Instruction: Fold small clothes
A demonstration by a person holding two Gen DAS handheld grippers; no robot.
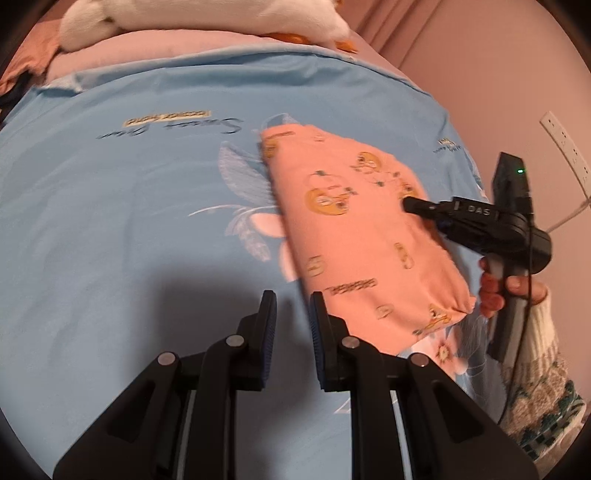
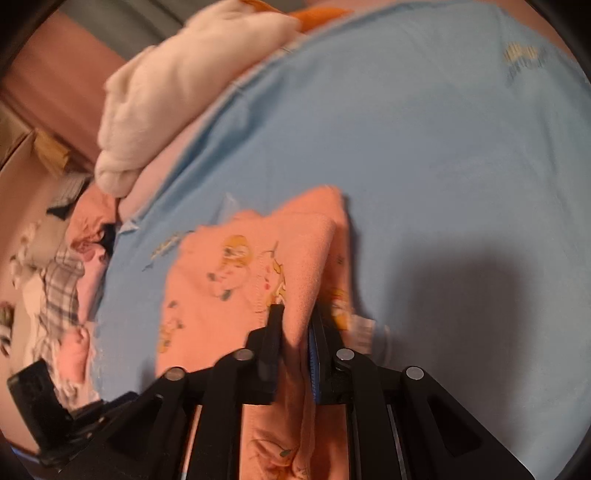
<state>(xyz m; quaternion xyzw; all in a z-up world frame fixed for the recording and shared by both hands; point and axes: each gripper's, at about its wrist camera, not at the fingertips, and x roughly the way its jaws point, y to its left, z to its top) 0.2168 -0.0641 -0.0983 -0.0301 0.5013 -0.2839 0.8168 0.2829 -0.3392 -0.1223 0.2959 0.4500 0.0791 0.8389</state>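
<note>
Folded orange cartoon-print garment (image 1: 354,229) on bedsheet (image 1: 129,221)

garment (image 1: 354,229) on bedsheet (image 1: 110,221), plush toy (image 1: 203,18) behind

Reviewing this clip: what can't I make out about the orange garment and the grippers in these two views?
- Left wrist view: the orange garment is motion-blurred; its print text is unreadable, and the right gripper covers its right edge.
- Right wrist view: the gripper's own fingers hide the pinched fold, and the lower frame edge cuts the cloth off.
- The left gripper holds nothing.
</note>
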